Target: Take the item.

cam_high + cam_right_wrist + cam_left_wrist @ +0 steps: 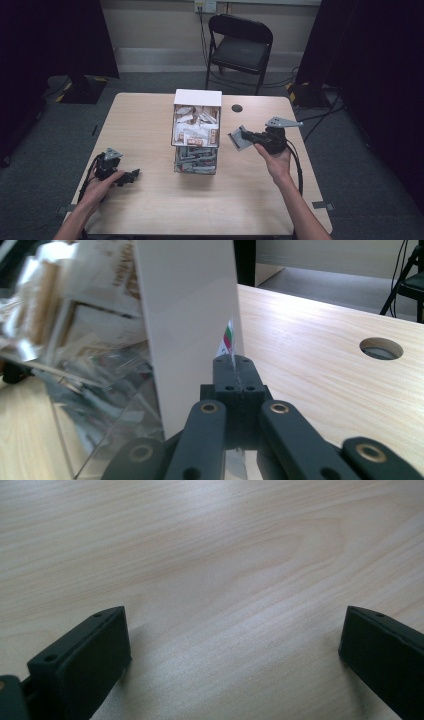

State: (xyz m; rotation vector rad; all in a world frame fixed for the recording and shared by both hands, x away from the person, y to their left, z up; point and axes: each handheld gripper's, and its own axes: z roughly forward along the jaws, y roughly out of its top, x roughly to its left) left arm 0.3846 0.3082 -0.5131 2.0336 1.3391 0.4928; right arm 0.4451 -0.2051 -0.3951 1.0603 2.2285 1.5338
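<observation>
1. At the centre right of the high view, the right gripper (243, 137) is holding a small flat grey packet (239, 139) up off the table (150, 205), just right of the organiser box (196, 131). Its jaws are pinched tight on the packet's edge.
2. In the right gripper view the jaws are meeting at the lower middle of the frame, with the thin packet (230, 340) standing edge-on between them, a bit of red and green print showing at its top. The white wall of the box (190, 325) is rising right behind it.
3. At the lower left of the high view, the left gripper (131, 175) is resting low by the table's near edge, well apart from the box. Its own view shows the jaws standing wide apart with bare wood between them.
4. I judge the step in hand to be carrying one packet, either lifting it away from the box or bringing it to it; I cannot tell which.
5. The next move is calling for a steady pinch and a clear path past the box wall, so the thin packet is not bending or slipping.
</observation>
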